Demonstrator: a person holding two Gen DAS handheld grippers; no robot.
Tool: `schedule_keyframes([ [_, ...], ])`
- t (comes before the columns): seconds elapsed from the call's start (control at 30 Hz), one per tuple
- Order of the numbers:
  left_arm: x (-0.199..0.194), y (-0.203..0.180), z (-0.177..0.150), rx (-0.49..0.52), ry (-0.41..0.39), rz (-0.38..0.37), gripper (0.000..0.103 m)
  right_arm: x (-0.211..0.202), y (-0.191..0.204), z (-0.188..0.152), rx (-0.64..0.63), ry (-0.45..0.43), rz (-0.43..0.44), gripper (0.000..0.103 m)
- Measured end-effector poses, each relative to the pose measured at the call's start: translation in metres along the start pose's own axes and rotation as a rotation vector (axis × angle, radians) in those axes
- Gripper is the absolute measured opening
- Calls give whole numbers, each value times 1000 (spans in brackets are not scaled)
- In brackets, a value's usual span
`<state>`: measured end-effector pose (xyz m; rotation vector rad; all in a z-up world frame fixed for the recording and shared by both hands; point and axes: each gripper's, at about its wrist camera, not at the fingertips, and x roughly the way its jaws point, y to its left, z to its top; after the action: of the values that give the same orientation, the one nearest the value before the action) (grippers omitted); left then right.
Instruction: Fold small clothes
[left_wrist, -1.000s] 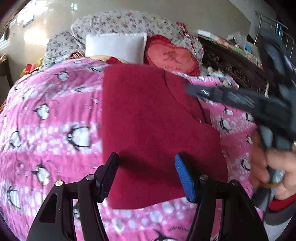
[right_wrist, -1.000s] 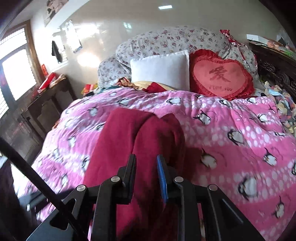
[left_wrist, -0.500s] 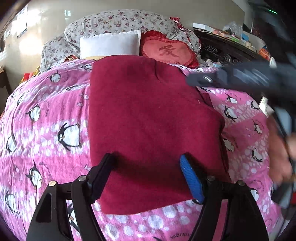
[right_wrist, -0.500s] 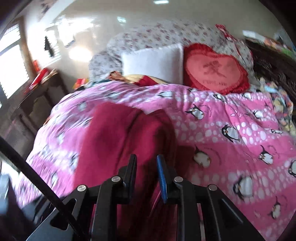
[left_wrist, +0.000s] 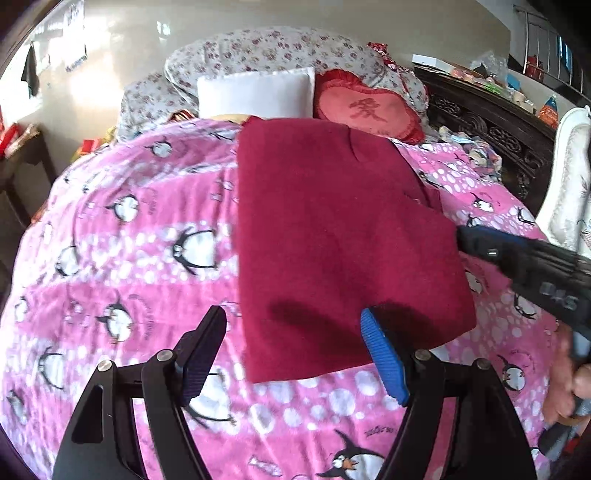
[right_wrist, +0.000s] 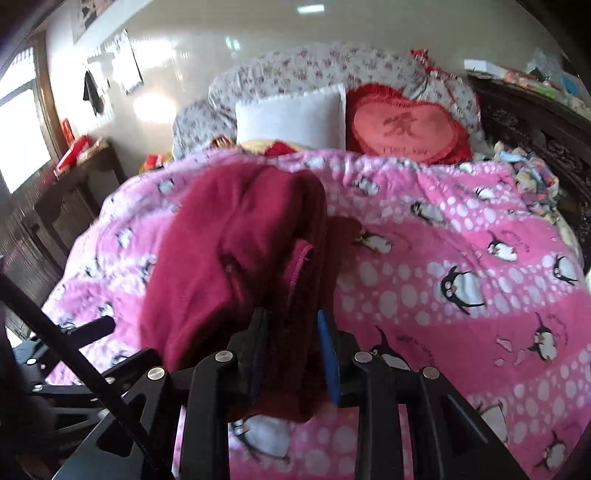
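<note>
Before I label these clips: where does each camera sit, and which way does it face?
Left wrist: on the left claw, open above the dark red garment; the right claw and a hand show.
Right wrist: on the right claw, opening with the garment's edge between the pads.
Shared: both face the headboard across the pink penguin blanket, with the heart cushion.

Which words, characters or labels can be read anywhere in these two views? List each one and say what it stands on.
"爱": one large Chinese character on the red heart-shaped cushion, legible in both views.
Small line of lettering under that character on the cushion: too blurred to read.
Small printed script beside the penguins on the pink blanket: too small to read.
Papers on the wall: washed out, unreadable.
Packages on the dark carved cabinet: too small to read.
</note>
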<state>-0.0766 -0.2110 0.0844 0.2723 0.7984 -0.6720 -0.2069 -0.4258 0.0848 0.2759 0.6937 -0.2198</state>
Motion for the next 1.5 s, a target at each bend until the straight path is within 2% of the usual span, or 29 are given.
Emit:
schedule_keyframes([
  [0.13,-4,6,-3,-16,1,23,75,-13,14,0,7,-38,41,33],
  [0.23,-9,11,-8,-17,-3,56,75,-19,23,-1,21,-58,45,42],
  [0.37,-14,16,-10,-21,-11,78,75,-43,33,2,13,-137,32,52],
  [0.47,-19,18,-10,-38,-16,82,75,-40,43,5,-31,-135,62,52],
  [0.53,-21,19,-11,-45,-22,89,75,-24,49,3,-58,-98,61,30],
  [0.57,-23,19,-12,-48,-27,101,75,-14,51,1,-71,-73,48,12],
  [0.63,-24,20,-14,-48,-28,112,75,2,49,-6,-83,-44,4,12],
  [0.7,-24,20,-15,-47,-24,114,75,23,37,-13,-44,9,-30,12],
  [0.73,-25,21,-16,-48,-23,117,75,32,29,-16,-2,36,-14,12],
  [0.83,-28,22,-18,-54,-30,124,75,25,23,-21,39,25,20,13],
  [0.93,-30,23,-19,-69,-28,128,75,4,30,-21,19,0,12,22],
  [1.0,-32,23,-20,-80,-29,124,75,-11,37,-24,5,-28,-9,53],
  [1.03,-34,23,-22,-83,-35,128,75,-18,40,-27,3,-44,-5,59],
  [1.37,-45,23,-29,-105,-44,125,76,-35,50,-40,15,-62,-17,67],
  [1.43,-43,29,-29,-123,-41,103,78,-35,41,-38,44,-69,-17,75],
  [1.5,-39,39,-25,-160,-35,54,86,-32,28,-34,98,-89,-17,89],
])
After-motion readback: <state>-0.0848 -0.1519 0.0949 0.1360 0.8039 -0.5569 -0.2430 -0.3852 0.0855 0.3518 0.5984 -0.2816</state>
